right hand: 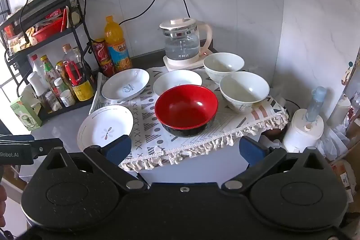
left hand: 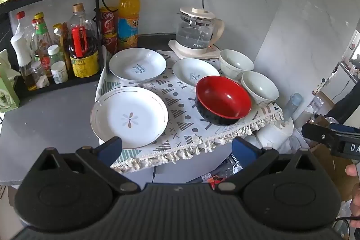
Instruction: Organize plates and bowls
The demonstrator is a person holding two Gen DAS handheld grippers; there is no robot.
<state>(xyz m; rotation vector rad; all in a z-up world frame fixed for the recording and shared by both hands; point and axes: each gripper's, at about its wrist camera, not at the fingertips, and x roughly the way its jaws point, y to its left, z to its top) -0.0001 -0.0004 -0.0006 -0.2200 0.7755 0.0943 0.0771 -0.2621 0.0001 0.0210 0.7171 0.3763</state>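
On a patterned cloth [left hand: 180,102] lie three white plates: a near one with a flower mark [left hand: 129,116] [right hand: 105,126], a far left one [left hand: 137,64] [right hand: 125,84], and a middle one [left hand: 195,74] [right hand: 177,80]. A red and black bowl [left hand: 223,100] [right hand: 186,110] stands in front of two white bowls [left hand: 236,62] [left hand: 259,87] [right hand: 223,64] [right hand: 244,89]. My left gripper [left hand: 177,147] is open and empty, before the cloth's front edge. My right gripper [right hand: 184,147] is open and empty, in front of the red bowl.
A glass kettle [left hand: 198,32] [right hand: 182,44] stands at the back on its base. A rack of bottles [left hand: 56,48] [right hand: 58,80] and an orange drink bottle [left hand: 128,17] [right hand: 115,44] stand at the left. Cords hang down the tiled wall. A white appliance [right hand: 302,129] stands low right.
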